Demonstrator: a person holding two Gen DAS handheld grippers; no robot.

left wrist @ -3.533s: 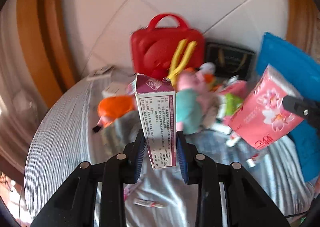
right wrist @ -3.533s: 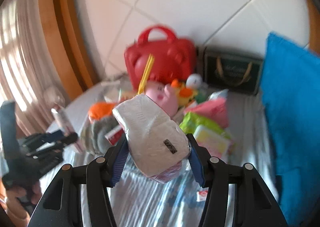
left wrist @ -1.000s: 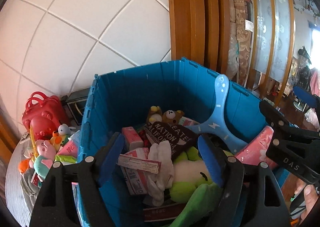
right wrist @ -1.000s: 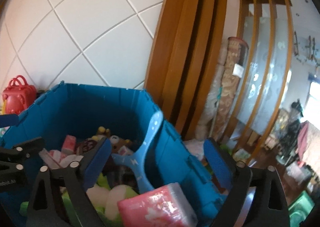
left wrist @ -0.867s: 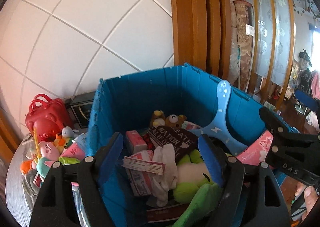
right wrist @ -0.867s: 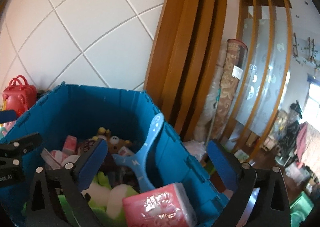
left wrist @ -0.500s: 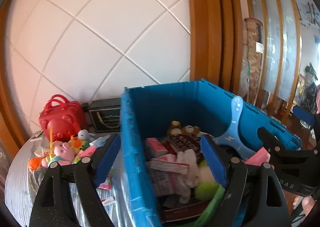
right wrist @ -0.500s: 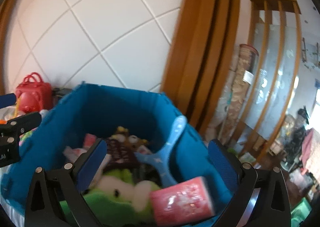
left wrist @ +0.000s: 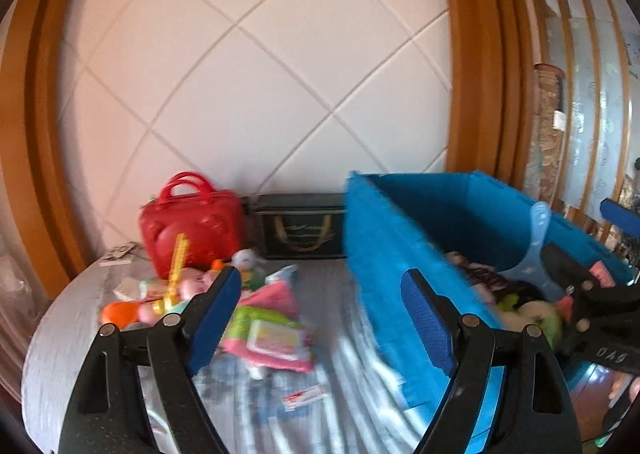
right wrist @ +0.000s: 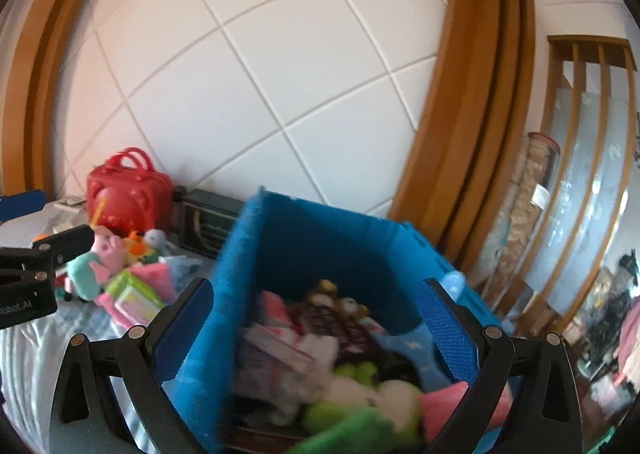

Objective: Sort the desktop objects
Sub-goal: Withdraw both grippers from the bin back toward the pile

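A blue plastic crate stands at the right of the grey-striped table; it also shows in the right wrist view. It holds plush toys, a pink tissue pack and boxes. My left gripper is open and empty, above the table just left of the crate's near wall. My right gripper is open and empty, over the crate. A pile of toys and packets lies on the table; it shows blurred in the right wrist view.
A red handbag and a dark box stand against the white tiled wall behind the pile. A small packet lies on the cloth near me. Wooden frames flank the wall; the room opens beyond the crate to the right.
Both grippers let go of the box and tissue pack into the crate earlier. Over the last second both swing left, away from the crate toward the table pile, still open.
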